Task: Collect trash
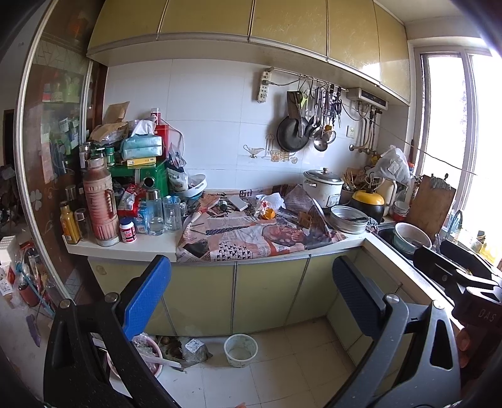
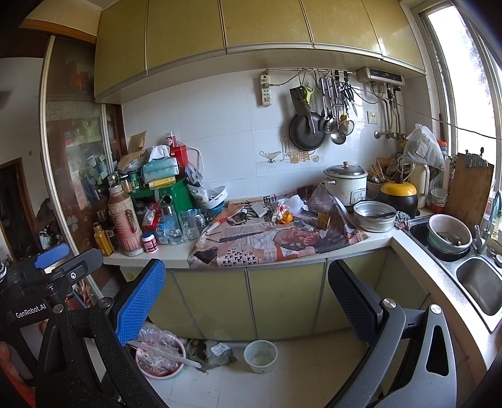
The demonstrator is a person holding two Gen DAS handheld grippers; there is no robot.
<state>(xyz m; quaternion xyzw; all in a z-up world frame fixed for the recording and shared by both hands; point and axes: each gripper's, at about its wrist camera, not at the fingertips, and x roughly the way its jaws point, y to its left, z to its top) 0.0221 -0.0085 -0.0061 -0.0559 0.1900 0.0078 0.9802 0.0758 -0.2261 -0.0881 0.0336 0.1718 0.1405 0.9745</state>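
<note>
Upper cabinets (image 1: 282,28) run the full length of the wall above a white tiled backsplash. Below them an L-shaped worktop (image 1: 125,248) sits on yellow-green base cupboards (image 2: 282,295); its right leg carries a steel double sink (image 2: 480,282) with a bowl stacked in the far basin.

A spread of newspaper (image 1: 251,238) covers the middle of the worktop and overhangs its front edge. At the left end stands a dense pile of bottles, jars and boxes, including a pink thermos flask (image 1: 100,207) near the front left corner and a tissue pack (image 1: 141,146) on top of the stack. A white rice cooker (image 2: 345,185) stands at the back toward the right corner, with a round metal tin (image 2: 373,216) in front of it and a yellow-lidded pot (image 2: 398,194) beside it.

Trash on the worktop: a crumpled white wrapper (image 2: 291,204) with an orange peel (image 2: 286,217) touching it lies on the newspaper, near the back edge at the centre.

On the floor below the cupboards sit a pink basin (image 2: 161,357) of refuse, a crumpled bag (image 2: 216,351) just beside it, and a small white bucket (image 2: 261,351) to the right.

The left gripper (image 1: 251,301) and right gripper (image 2: 248,301) both hang in front of the cupboards, well apart from the trash. The jaws of each are spread wide and hold nothing.
</note>
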